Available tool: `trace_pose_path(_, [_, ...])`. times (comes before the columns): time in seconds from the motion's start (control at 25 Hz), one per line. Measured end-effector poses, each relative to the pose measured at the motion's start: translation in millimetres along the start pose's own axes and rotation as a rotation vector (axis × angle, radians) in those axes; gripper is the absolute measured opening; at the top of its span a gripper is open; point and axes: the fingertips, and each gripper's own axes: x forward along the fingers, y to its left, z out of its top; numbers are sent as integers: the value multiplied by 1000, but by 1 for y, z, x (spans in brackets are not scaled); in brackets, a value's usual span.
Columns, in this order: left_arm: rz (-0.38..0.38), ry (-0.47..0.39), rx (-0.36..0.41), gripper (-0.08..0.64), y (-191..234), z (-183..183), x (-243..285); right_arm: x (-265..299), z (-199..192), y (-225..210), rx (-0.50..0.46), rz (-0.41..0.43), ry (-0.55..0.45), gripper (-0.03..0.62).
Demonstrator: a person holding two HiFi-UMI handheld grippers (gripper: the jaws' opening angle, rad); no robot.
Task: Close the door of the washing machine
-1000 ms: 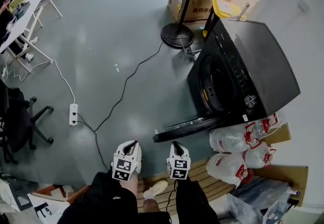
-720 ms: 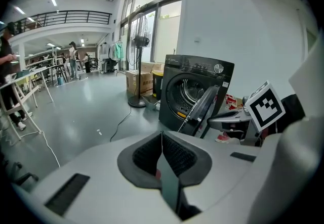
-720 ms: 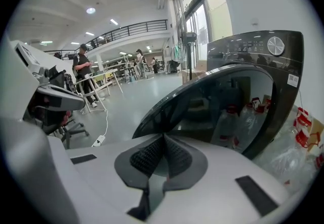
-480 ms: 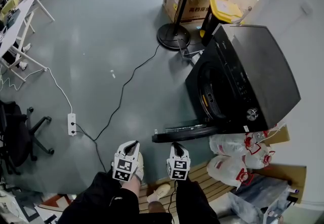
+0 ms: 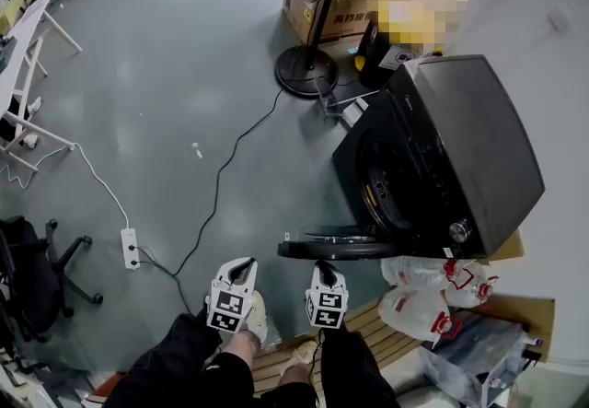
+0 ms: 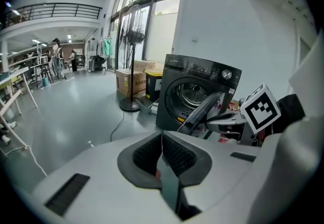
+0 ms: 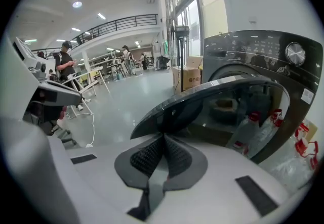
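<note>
A: At the far left, about ten o'clock from the person, what stands there?

B: A white bench, of which only an edge and some legs are seen. Nearer, at nine o'clock, is a black office chair. Beside it, a white power strip lies on the grey floor. A black cable runs from the strip toward twelve o'clock.

A: And the two tools?

B: The left hand-held gripper is low in the head view and points forward and down. Its jaws are pressed together and nothing is between them. The right hand-held gripper is just beside it, at its three o'clock. It is also fully closed and empty.

A: What is far ahead?

B: At twelve o'clock are a standing fan and a cardboard box.

A: Where is the door?

B: The door of the washing machine is wide open. It sticks out from the front of the machine and is seen edge-on. It is at twelve o'clock of the right hand-held gripper, very near its tips. Whether they touch, I cannot tell. The dark machine is at two o'clock from the person, and its drum opening faces left.

A: And beside it?

B: At three o'clock, clear plastic containers with red tops lie next to wooden slats.
</note>
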Motion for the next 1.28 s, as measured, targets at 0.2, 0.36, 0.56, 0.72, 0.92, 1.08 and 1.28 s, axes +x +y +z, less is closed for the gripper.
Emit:
trace_pose_path(0.2, [-9,-18,35,26,25,32,14,22,28,-6,14,-30,-5,17])
trace_pose_path(0.36, [-10,-33,43,26,38,52,25,39,47,-15,29,-46,-4,17])
trace_pose_path(0.56, [7,-50,57,26,48,77,50,58,64,-32,5,-38,-3,17])
trace_pose_path(0.72, [13,-64,59,26,50,100,74,73,79,-56,16,-53,-9,17])
trace_pose_path(0.92, [9,-63,55,26,48,119,102,86,90,-82,47,-76,-12,17])
trace_pose_path(1.08, [16,-62,47,26,47,133,126,100,102,-101,73,-72,-14,17])
trace_pose_path(1.28, [10,-58,39,26,40,148,154,116,118,-119,81,-66,-22,17])
